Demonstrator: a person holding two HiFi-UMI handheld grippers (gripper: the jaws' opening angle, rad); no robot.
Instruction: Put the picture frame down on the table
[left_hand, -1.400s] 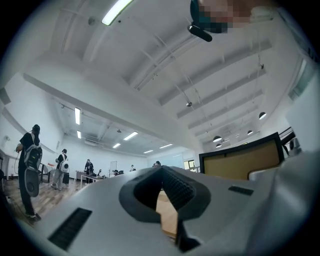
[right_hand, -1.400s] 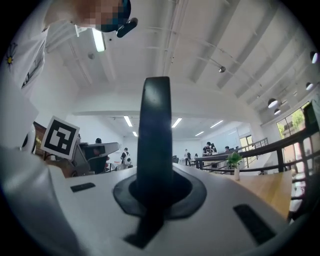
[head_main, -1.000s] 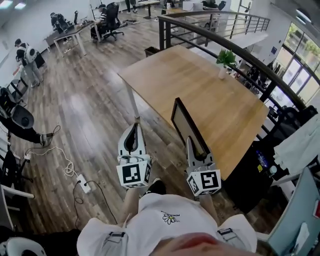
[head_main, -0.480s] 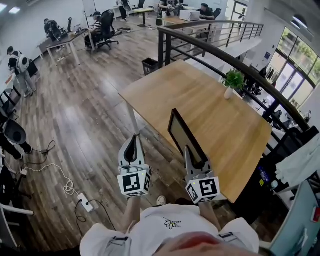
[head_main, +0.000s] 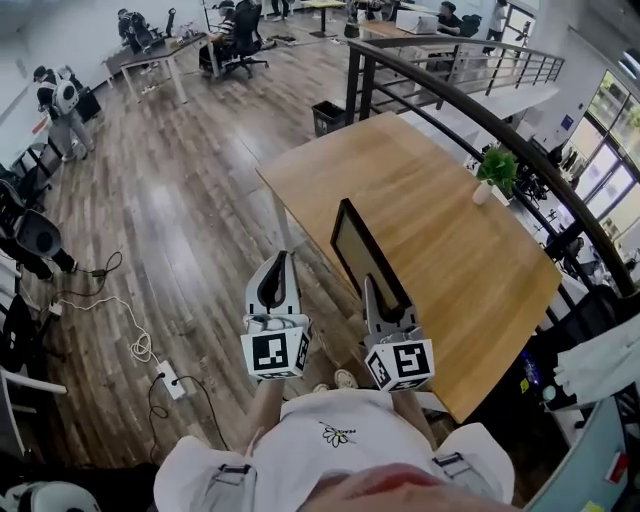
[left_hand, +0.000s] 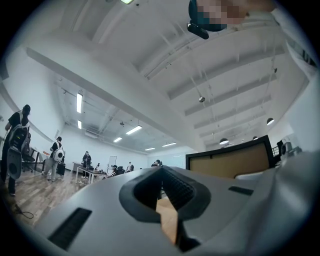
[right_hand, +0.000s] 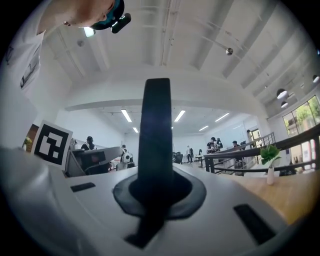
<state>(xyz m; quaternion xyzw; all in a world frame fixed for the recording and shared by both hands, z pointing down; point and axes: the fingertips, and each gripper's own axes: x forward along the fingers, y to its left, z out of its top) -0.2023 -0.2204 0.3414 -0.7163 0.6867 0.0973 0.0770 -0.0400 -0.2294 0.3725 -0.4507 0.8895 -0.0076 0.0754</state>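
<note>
The picture frame (head_main: 362, 252) is black-edged with a tan back. It stands upright in the air over the near left edge of the wooden table (head_main: 440, 200), and my right gripper (head_main: 373, 287) is shut on its lower end. In the right gripper view the frame's black edge (right_hand: 156, 145) rises straight up from between the jaws of the right gripper (right_hand: 156, 197). My left gripper (head_main: 279, 264) hangs over the floor just left of the frame, shut and holding nothing. The left gripper view shows the left gripper (left_hand: 161, 172) closed, with the frame (left_hand: 231, 160) to its right.
A small potted plant (head_main: 497, 170) stands at the table's far right side, by a dark railing (head_main: 470, 105). A bin (head_main: 328, 115) sits beyond the table. On the wooden floor to the left lie a white cable and power strip (head_main: 165, 378). Desks, chairs and people are far back.
The head view has swung, so the table sits further right. The right gripper still holds the frame upright and has come slightly closer to the table's edge. The left gripper stays beside it.
</note>
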